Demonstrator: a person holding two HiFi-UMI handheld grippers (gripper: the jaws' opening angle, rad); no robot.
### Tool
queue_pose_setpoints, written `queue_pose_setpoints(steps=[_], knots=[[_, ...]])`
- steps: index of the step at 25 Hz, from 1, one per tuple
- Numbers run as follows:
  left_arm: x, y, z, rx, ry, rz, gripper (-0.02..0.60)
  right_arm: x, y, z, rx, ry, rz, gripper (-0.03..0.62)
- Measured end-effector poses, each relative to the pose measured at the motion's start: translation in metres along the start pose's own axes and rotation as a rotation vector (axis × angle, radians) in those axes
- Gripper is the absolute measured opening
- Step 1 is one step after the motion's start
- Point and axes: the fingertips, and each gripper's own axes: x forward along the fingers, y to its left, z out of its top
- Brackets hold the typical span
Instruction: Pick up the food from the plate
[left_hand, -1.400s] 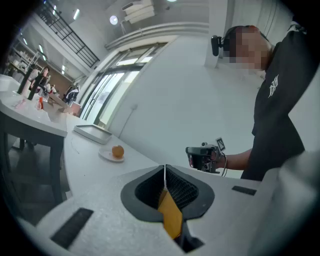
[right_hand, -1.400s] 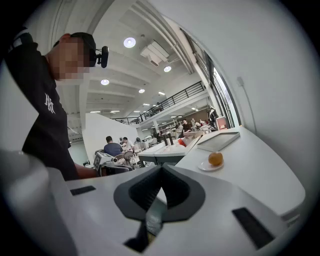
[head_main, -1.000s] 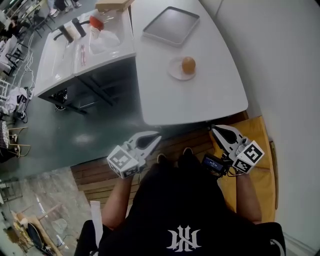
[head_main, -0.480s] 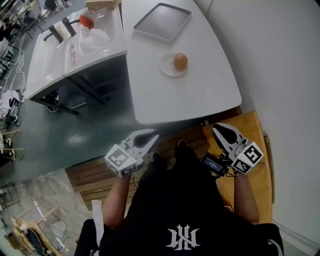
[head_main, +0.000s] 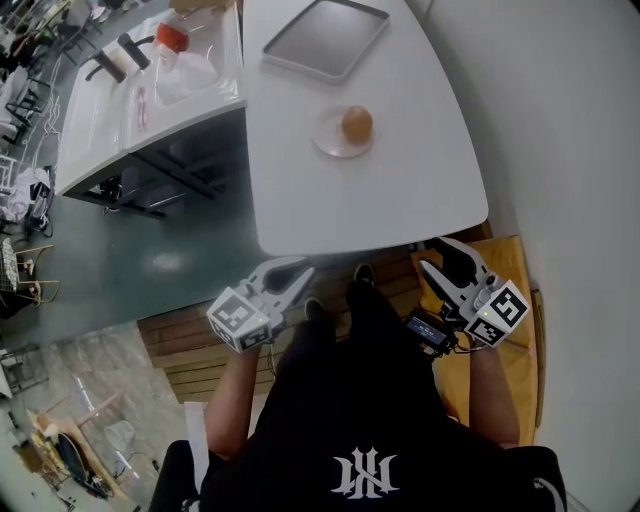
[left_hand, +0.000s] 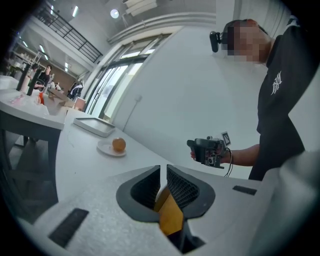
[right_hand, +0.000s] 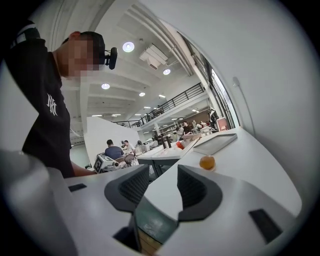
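- Right gripper (head_main: 433, 256): its jaws had just been opening and stood released, with nothing between them. Judged as readying for a grasp.
- Left gripper (head_main: 303, 270): jaws drawn together to a narrow slit, clenched on nothing. It was held level beside the right one.
- Food (head_main: 357, 124): one round orange-brown piece, resting on the plate (head_main: 323, 141). It was untouched and well apart from both grippers.
- Plate: small, pale and shallow, set near the middle of the white worktop (head_main: 400, 195).
- Position: both grippers hung off the near edge of the worktop, in front of the person's body. The reach across to the food was not yet made.
- Tray (head_main: 325, 38): grey, rectangular and empty, lying beyond the plate at the far end and out of the approach line.
- Side table (head_main: 100, 120): to the left across a gap, carrying bottles and a red-capped item (head_main: 171, 36). Not part of the task.
- Obstructions: none seen on the bare worktop between the near edge and the plate.
- Task status: at the very start, with pickup pending.
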Motion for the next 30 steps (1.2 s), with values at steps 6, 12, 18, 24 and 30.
queue_pose_setpoints(steps=[6, 12, 18, 24, 30], knots=[[0.038, 0.013, 0.016, -0.015, 0.01, 0.107, 0.014, 0.006, -0.05, 0.017, 0.013, -0.003, 0.1, 0.184], [0.066, 0.039, 0.046, -0.009, -0.02, 0.233, 0.014, 0.029, -0.098, 0.035, 0.042, -0.02, 0.19, 0.221], [0.076, 0.045, 0.06, 0.003, -0.015, 0.298, 0.035, 0.032, -0.121, 0.041, 0.023, -0.005, 0.224, 0.233], [0.081, 0.062, 0.058, 0.036, 0.011, 0.282, 0.044, 0.049, -0.135, 0.036, 0.014, 0.012, 0.195, 0.245], [0.067, 0.085, 0.059, 0.032, -0.011, 0.233, 0.055, 0.077, -0.121, 0.042, -0.019, 0.044, 0.14, 0.258]])
